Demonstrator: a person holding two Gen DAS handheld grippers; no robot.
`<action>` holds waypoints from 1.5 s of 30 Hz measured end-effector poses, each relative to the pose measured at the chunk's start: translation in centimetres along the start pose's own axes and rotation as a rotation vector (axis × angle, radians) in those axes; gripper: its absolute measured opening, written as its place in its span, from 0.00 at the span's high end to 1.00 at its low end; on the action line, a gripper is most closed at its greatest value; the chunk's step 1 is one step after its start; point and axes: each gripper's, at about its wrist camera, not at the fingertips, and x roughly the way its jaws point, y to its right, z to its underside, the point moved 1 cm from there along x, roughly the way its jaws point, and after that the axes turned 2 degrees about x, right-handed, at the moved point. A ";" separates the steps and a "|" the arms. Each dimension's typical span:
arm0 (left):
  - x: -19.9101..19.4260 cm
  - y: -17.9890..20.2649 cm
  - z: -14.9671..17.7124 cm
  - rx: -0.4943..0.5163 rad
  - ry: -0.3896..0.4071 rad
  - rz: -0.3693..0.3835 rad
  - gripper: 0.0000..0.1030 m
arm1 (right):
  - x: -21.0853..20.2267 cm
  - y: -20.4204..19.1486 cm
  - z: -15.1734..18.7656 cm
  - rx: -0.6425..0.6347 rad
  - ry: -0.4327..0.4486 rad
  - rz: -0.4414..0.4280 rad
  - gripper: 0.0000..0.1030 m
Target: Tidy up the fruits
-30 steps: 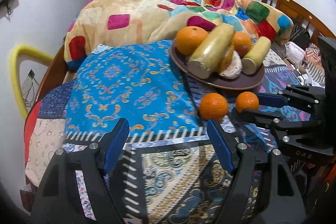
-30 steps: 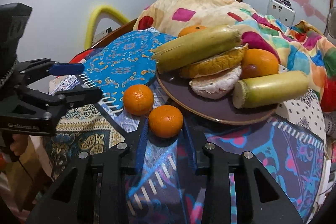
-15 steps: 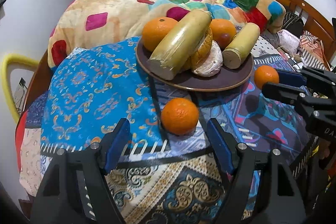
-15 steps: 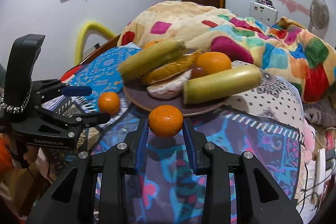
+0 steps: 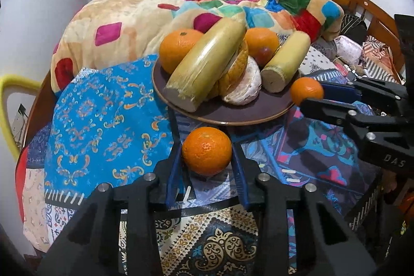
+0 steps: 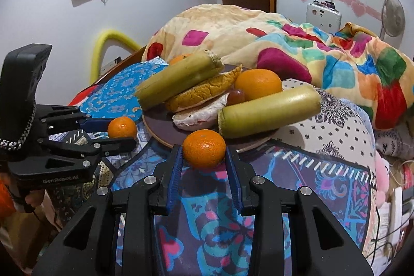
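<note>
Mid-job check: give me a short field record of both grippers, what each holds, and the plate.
left gripper: shut on a tangerine, just in front of the plate
right gripper: shut on a second tangerine, at the plate's near rim
plate: brown, on the bedspread; holds two oranges, two sugarcane pieces, peeled pomelo
loose fruit off plate: none visible

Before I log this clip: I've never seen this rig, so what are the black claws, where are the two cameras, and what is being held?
The claws are hand-held two-finger grippers, one per hand, each with a fisheye camera looking along its fingers. The left wrist view shows the left gripper closed around a small orange, seemingly just above the patterned bedcover. The right wrist view shows the right gripper closed on a second orange at the rim of a brown plate. The plate carries two larger oranges, two greenish cane-like sticks and peeled citrus pieces.
</note>
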 end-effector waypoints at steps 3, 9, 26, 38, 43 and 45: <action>-0.4 0.0 -0.7 -0.006 0.022 0.006 0.64 | 0.1 -0.1 -0.4 -0.011 0.005 0.002 0.70; -0.4 -0.3 -2.2 -0.037 0.040 0.030 0.64 | 0.6 -0.2 -1.1 -0.028 0.006 0.010 0.70; 0.2 0.5 -3.5 -0.002 0.079 0.032 0.61 | 1.5 -0.1 -1.4 -0.069 -0.004 0.020 0.68; -5.1 -0.1 -3.0 -0.061 0.191 0.005 0.58 | -3.5 -0.3 -2.5 -0.016 0.118 0.025 0.62; -10.4 1.2 -2.5 -0.063 0.310 -0.020 0.51 | -8.9 -1.8 -2.8 0.011 0.242 0.021 0.61; -13.2 2.0 -2.0 -0.062 0.373 -0.034 0.47 | -11.3 -2.7 -2.6 0.016 0.299 0.024 0.61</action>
